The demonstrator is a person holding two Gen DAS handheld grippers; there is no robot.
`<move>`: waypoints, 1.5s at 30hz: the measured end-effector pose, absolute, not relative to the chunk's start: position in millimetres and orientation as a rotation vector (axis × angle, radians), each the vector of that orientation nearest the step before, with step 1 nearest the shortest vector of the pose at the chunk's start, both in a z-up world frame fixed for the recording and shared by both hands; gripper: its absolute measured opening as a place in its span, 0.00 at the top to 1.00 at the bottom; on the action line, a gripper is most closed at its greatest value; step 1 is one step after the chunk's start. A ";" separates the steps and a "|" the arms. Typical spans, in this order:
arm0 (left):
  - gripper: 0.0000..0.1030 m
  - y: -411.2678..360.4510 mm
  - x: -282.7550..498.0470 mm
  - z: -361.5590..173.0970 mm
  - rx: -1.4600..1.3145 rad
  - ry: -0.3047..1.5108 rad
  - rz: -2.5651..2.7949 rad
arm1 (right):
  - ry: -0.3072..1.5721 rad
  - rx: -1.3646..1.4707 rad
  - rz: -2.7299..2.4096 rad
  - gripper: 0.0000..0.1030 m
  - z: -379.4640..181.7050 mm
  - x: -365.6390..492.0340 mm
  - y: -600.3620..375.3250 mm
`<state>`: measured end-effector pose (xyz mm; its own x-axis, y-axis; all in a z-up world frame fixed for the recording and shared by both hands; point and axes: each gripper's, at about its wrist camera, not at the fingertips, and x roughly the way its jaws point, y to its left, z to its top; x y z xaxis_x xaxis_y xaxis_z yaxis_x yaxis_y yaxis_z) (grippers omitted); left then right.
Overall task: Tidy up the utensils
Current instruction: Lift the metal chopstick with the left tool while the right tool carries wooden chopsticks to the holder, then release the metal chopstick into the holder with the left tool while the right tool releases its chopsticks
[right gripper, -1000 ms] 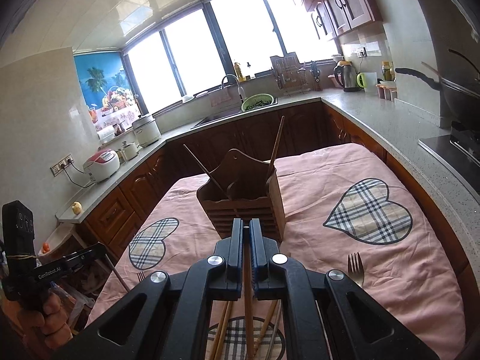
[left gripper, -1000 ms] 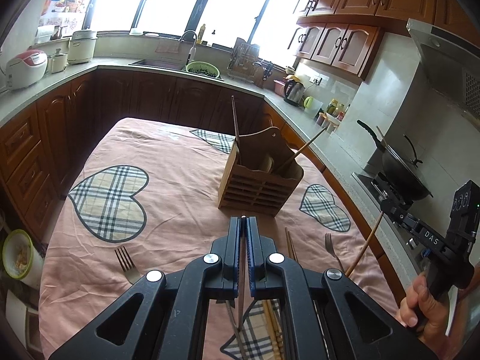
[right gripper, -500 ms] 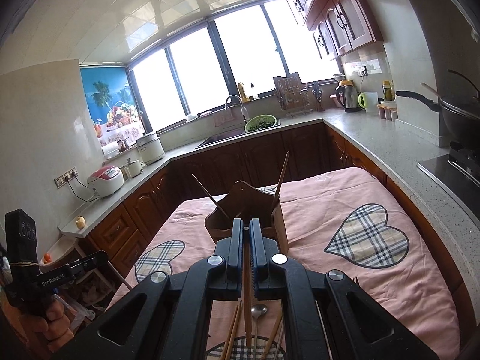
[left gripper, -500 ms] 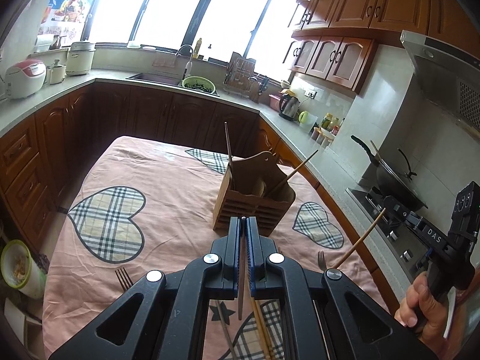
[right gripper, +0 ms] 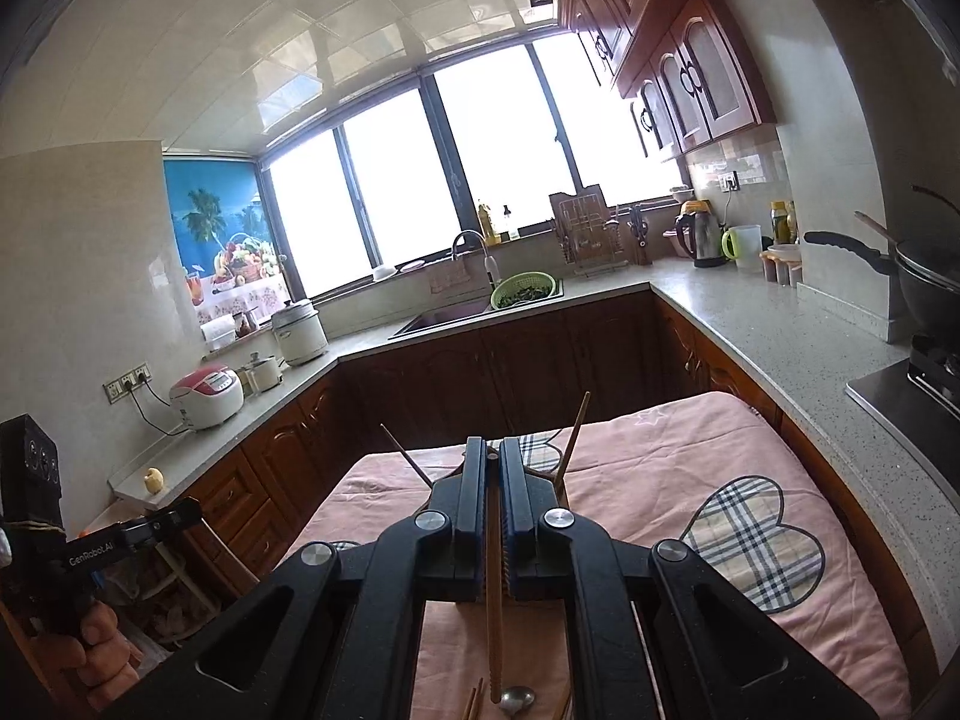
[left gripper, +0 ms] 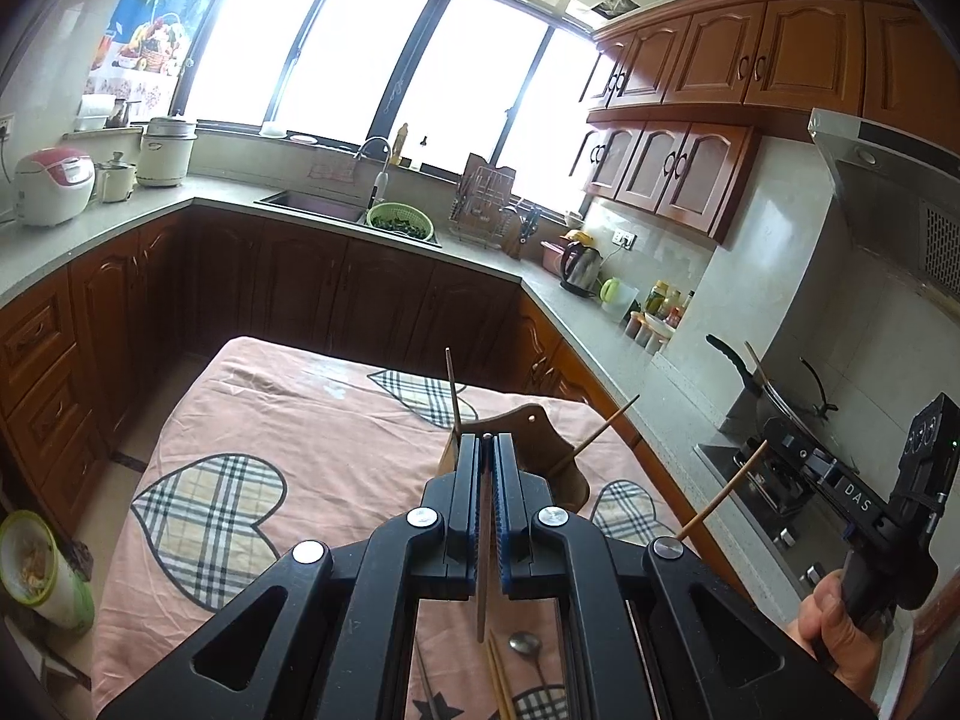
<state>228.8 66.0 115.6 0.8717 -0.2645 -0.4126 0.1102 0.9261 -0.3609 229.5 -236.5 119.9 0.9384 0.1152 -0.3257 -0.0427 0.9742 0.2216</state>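
Observation:
My left gripper (left gripper: 487, 441) is shut on a dark chopstick (left gripper: 481, 576) that runs back between its fingers. Just beyond its tips stands the wooden utensil holder (left gripper: 537, 426), largely hidden, with two chopsticks (left gripper: 453, 387) leaning out of it. At the right of the left wrist view, a hand carries my right gripper (left gripper: 774, 441), shut on a light chopstick (left gripper: 720, 495). That light chopstick (right gripper: 493, 600) sits between the closed fingers of the right gripper (right gripper: 492, 444); the holder is almost wholly hidden behind them. A spoon (left gripper: 527, 642) and loose chopsticks (left gripper: 498, 681) lie on the pink cloth below.
The table (left gripper: 300, 420) wears a pink cloth with plaid hearts. Counters wrap around it, with a sink (right gripper: 444, 315), a green colander (right gripper: 525, 294), a kettle (left gripper: 579, 267) and a stove with a wok (left gripper: 774, 402) at the right. A bucket (left gripper: 36, 570) stands on the floor at the left.
Both grippers have risen and tipped upward, each still holding its chopstick. The holder has slid down behind the fingers, and the forks on the cloth have dropped out of sight.

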 end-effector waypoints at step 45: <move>0.96 22.0 453.0 13.8 -0.350 0.539 -0.107 | 0.359 0.295 -0.005 0.96 51.5 361.6 -274.7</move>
